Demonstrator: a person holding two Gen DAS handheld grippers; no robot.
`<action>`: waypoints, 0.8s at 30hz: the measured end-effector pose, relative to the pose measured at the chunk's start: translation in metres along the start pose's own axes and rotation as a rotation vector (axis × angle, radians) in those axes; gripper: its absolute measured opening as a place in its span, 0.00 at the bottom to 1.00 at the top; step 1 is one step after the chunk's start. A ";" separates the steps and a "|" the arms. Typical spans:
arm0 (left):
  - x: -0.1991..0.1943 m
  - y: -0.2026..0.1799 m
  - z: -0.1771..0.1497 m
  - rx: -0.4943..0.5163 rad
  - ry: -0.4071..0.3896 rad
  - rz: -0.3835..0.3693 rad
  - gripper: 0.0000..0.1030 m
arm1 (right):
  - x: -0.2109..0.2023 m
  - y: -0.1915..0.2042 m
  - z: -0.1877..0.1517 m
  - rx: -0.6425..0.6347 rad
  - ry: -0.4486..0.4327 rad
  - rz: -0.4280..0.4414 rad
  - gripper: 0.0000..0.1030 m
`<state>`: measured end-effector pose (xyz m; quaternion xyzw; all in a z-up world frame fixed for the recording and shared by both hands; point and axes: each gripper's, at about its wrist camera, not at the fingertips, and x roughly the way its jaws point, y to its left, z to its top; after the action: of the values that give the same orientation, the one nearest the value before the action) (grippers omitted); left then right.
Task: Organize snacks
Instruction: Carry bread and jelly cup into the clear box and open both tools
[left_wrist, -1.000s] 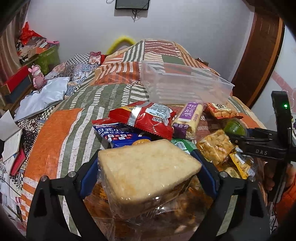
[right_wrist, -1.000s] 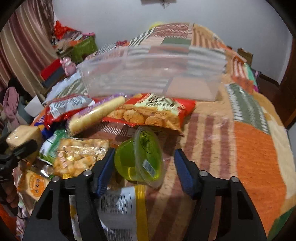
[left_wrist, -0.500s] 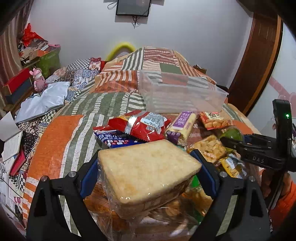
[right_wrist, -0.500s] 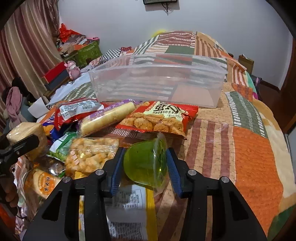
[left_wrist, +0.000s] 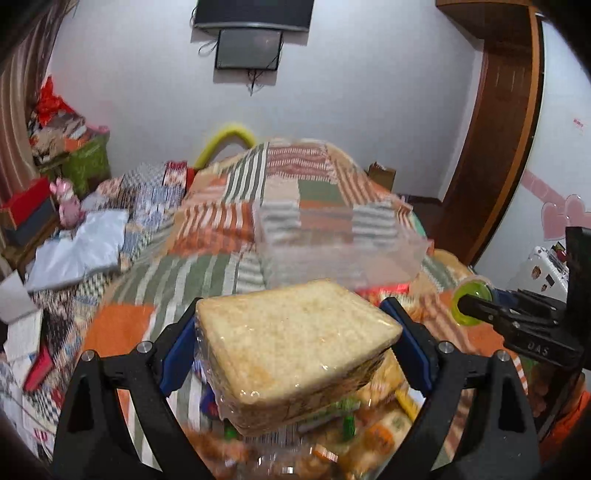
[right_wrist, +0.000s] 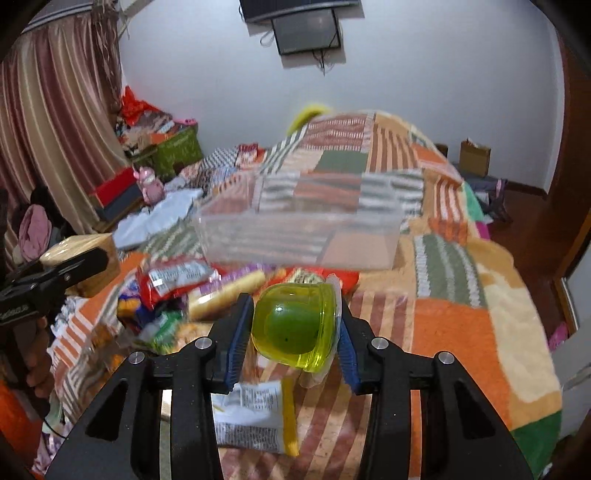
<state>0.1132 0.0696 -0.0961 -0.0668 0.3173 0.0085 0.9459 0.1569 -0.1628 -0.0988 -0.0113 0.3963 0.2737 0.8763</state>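
Soft, even indoor light fills both views, without harsh shadows. Fisheye bending curves the walls, and the corners are black. Motion blur smears the clear rectangular plastic bin (right_wrist: 303, 236) and the snack packets on the patchwork quilted bed (left_wrist: 236, 218).

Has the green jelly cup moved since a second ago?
Yes. The green jelly cup, then lying on the bedspread, is now clamped in the right gripper and lifted, nearer the clear plastic bin.

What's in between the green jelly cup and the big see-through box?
In the right wrist view, an orange-red snack packet lies on the bed between the green jelly cup, clamped in the right gripper, and the clear plastic box.
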 end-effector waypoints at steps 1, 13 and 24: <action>0.001 -0.002 0.008 0.008 -0.012 -0.006 0.90 | -0.002 0.000 0.005 -0.001 -0.015 -0.003 0.38; 0.052 -0.014 0.066 0.027 0.033 -0.086 0.90 | 0.005 -0.022 0.055 0.010 -0.106 -0.039 0.38; 0.126 -0.019 0.084 0.049 0.108 -0.100 0.90 | 0.047 -0.040 0.078 -0.002 -0.060 -0.081 0.37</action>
<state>0.2650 0.0588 -0.1029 -0.0595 0.3644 -0.0500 0.9280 0.2553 -0.1562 -0.0861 -0.0201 0.3687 0.2389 0.8981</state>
